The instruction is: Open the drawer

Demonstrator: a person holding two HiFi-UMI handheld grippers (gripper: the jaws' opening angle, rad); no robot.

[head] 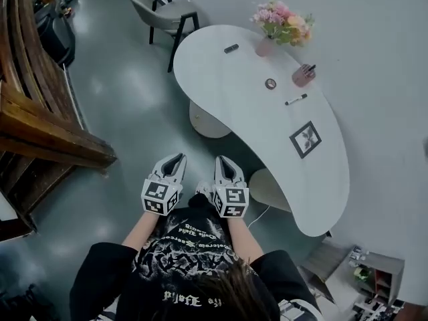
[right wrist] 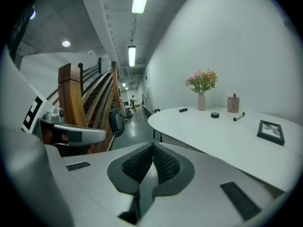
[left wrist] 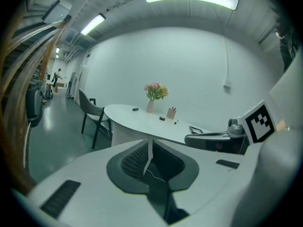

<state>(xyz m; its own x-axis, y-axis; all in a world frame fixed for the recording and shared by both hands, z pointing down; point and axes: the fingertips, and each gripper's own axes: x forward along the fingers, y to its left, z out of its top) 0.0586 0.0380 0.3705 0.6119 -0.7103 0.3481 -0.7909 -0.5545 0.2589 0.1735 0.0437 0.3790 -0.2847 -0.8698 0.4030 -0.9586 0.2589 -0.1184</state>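
Note:
No drawer shows in any view. My left gripper [head: 175, 159] and right gripper [head: 223, 160] are held side by side at waist height over the grey floor [head: 127, 92], both pointing forward. Each is shut with nothing between its jaws. The left gripper view has the left gripper's [left wrist: 150, 144] ribbed pads pressed together, with the right gripper [left wrist: 220, 139] beside it. In the right gripper view the right gripper's [right wrist: 152, 148] pads also meet, and the left gripper [right wrist: 71, 135] is at the left. A white curved table [head: 254, 122] stands ahead to the right.
On the table are a flower vase [head: 281, 22], a pen cup [head: 303, 75], a marker [head: 295, 99], a picture frame [head: 305, 139] and a small black disc [head: 270, 83]. A chair [head: 164, 9] stands beyond it. A wooden staircase [head: 40, 112] lines the left. A small shelf unit [head: 374, 276] sits at bottom right.

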